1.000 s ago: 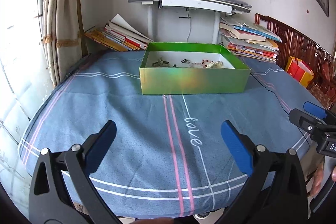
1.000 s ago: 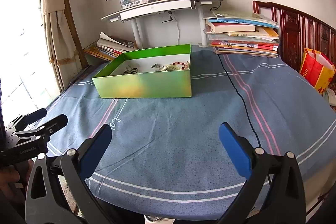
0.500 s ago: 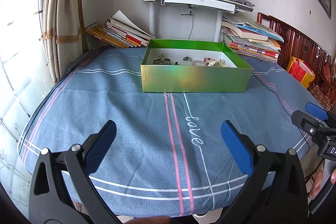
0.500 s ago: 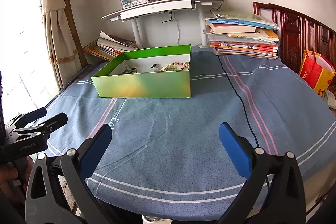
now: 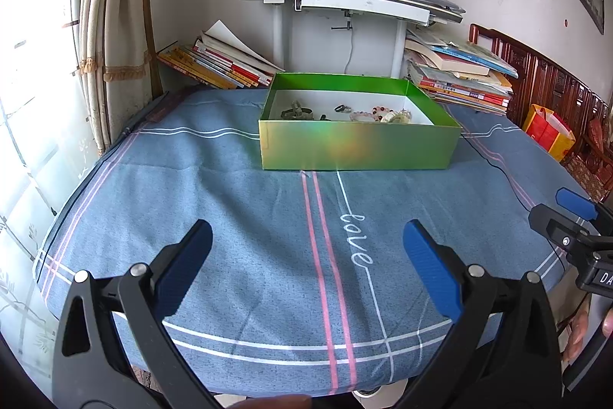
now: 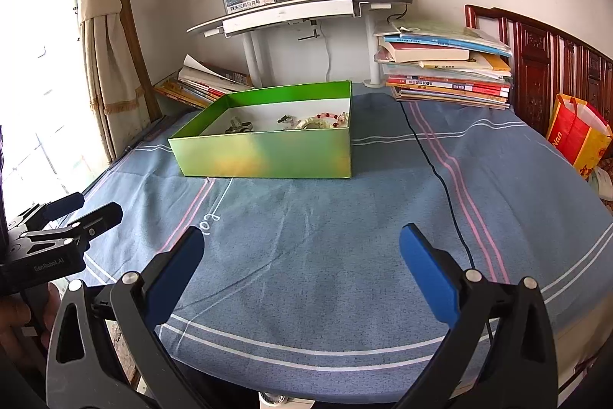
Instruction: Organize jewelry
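Looking out from the left wrist, the left gripper (image 5: 306, 252) hovers low over the near edge of the bench (image 5: 230, 202), jaws spread wide and gripping nothing. Straight ahead, well apart from it, sits the green box (image 5: 356, 148) on the blue striped cloth, open-topped, with the jewelry (image 5: 352, 112) scattered along its white floor: dark metal pieces to the left, a beaded bracelet (image 5: 377, 113) towards the right. The right gripper (image 5: 567, 217) pokes in at the right edge.

Over to the right wrist: the right gripper (image 6: 300, 253) hangs above the cloth too, jaws released and empty. The green box (image 6: 268, 156) lies ahead and to the left, jewelry (image 6: 302, 121) inside. A black cable (image 6: 433, 171) trails across the cloth just beside the box. The left gripper (image 6: 76, 213) shows at the left edge; whether it's parted can't be told from here.
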